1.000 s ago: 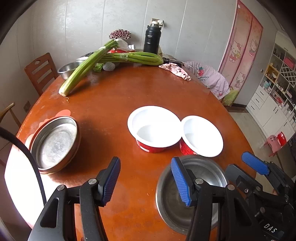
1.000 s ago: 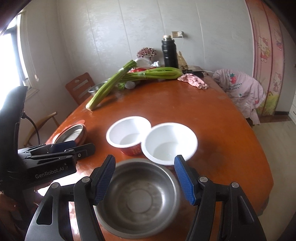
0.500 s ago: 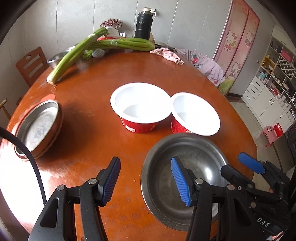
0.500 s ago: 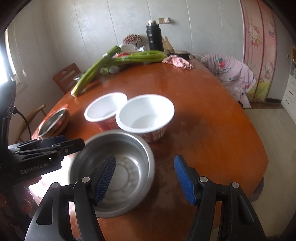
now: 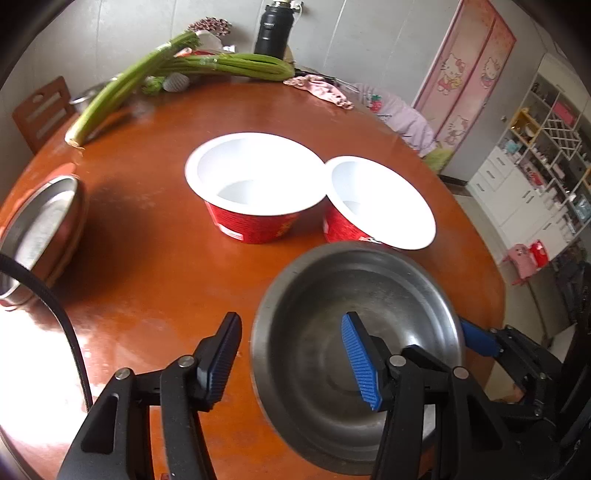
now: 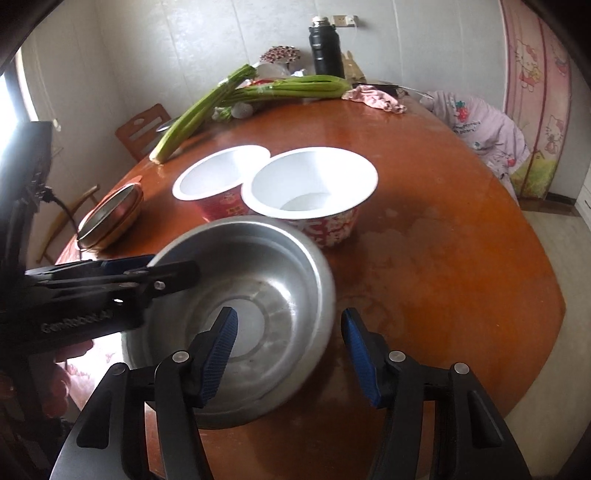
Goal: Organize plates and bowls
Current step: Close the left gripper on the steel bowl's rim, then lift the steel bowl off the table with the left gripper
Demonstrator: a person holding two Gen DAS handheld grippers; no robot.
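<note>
A steel bowl [image 5: 332,295] sits near the table's front edge, just before two red bowls with white insides [image 5: 255,184] [image 5: 380,199]. My left gripper [image 5: 291,358] straddles its left rim, one finger inside and one outside. The jaws are closing, and the pads stand clear of the metal. My right gripper [image 6: 288,358] straddles the right rim of the steel bowl [image 6: 266,266] the same way, also closing without touching. Each gripper shows in the other's view: the right gripper [image 5: 480,339] and the left gripper [image 6: 129,269]. A steel plate in a red dish [image 5: 37,221] lies at the left.
Long celery stalks [image 5: 155,81], a black flask [image 5: 273,29] and a pink cloth [image 5: 321,88] lie at the table's far side. A wooden chair [image 6: 144,129] stands at the back left. A jacket-draped seat [image 6: 480,125] is at the right. The table's front edge is close.
Both grippers have come down and forward onto the steel bowl. The right one now has the bowl's right rim between its fingers, and its jaws have narrowed.
</note>
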